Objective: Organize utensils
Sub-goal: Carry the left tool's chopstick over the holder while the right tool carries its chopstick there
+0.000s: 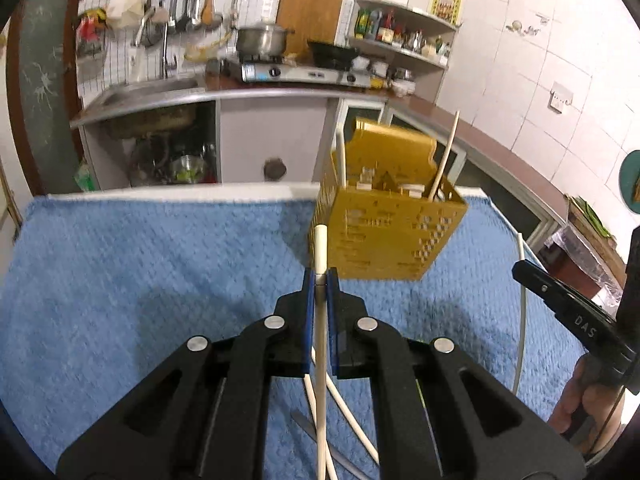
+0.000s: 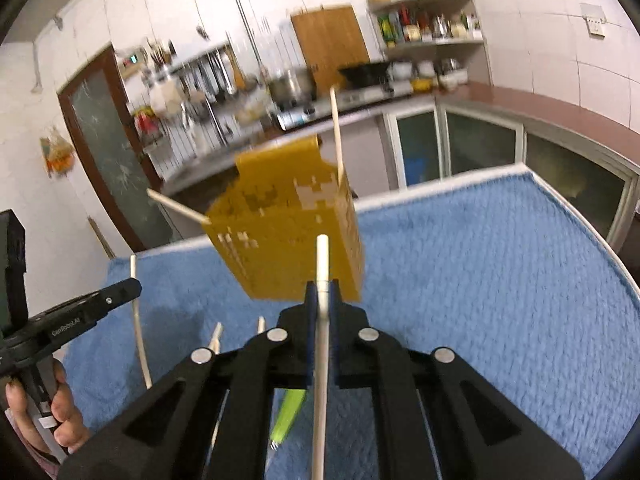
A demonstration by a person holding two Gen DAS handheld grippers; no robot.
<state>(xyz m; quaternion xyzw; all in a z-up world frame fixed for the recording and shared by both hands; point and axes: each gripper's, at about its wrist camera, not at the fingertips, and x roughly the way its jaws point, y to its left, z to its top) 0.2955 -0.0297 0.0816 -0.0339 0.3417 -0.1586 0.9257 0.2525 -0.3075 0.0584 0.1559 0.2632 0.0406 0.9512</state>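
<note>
My left hand-held gripper point(image 1: 321, 280) and right hand-held gripper point(image 2: 322, 289) each clamp one white chopstick point(image 1: 321, 248) point(image 2: 322, 258) near its tip, aimed toward the far yellow holder point(image 1: 384, 224) on the blue-towelled worktop point(image 1: 140, 264), so both can drop in upright

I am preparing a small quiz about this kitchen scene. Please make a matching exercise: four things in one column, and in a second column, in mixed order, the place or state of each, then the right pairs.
Things
1. yellow holder
2. left claw
3. blue towel
4. green utensil

Places or states
A. spread over the table
B. lying on the towel, below the right claw
C. standing on the towel, chopsticks sticking out of it
D. shut on a white chopstick

Pairs: 1-C, 2-D, 3-A, 4-B
</note>
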